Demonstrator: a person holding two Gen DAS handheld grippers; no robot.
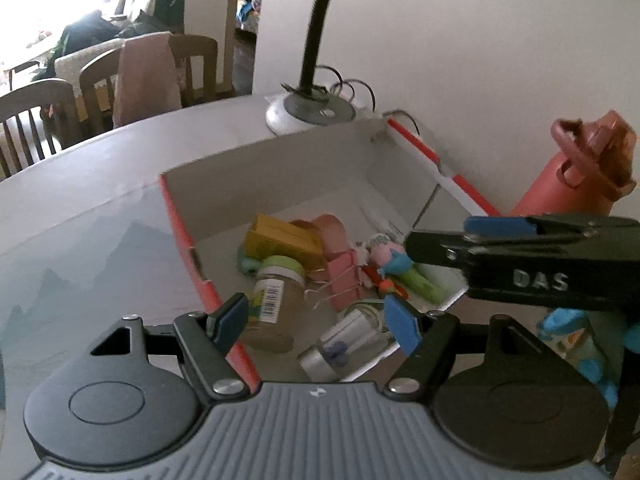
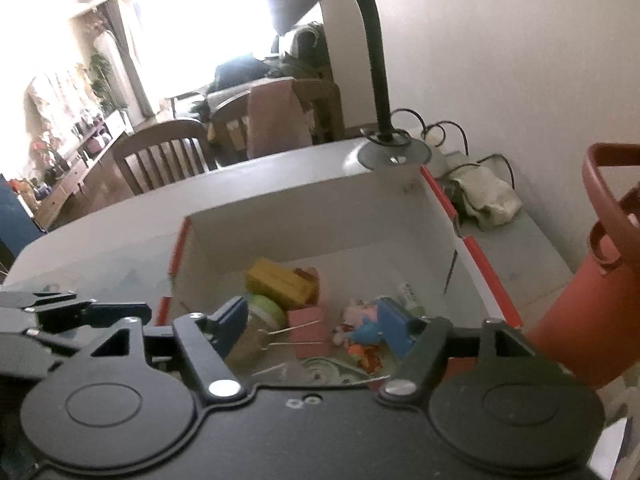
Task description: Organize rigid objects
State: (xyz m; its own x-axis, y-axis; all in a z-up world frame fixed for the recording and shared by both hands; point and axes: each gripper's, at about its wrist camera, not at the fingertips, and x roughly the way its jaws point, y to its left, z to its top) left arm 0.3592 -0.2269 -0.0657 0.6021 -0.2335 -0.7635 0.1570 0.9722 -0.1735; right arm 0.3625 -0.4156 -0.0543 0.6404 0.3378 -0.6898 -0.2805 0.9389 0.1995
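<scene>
A white cardboard box with red edges [image 1: 182,224] [image 2: 178,256] stands on the grey table. Inside lie a yellow box [image 1: 286,240] [image 2: 280,282], a green-lidded jar [image 1: 272,304] [image 2: 256,328], pink binder clips [image 1: 340,276] [image 2: 306,330], a small pig toy [image 1: 386,254] [image 2: 360,314] and a clear bottle with a silver cap [image 1: 344,344]. My left gripper [image 1: 316,318] is open and empty above the box's near side. My right gripper [image 2: 316,326] is open and empty over the box; it shows in the left wrist view [image 1: 496,236] reaching in from the right.
A desk lamp's base [image 1: 310,110] [image 2: 394,154] stands behind the box by the wall. A pink-red water bottle [image 1: 576,168] [image 2: 592,312] stands right of the box. A blue toy [image 1: 572,324] lies at the right. A cloth [image 2: 488,196] and wooden chairs [image 2: 160,156] lie beyond.
</scene>
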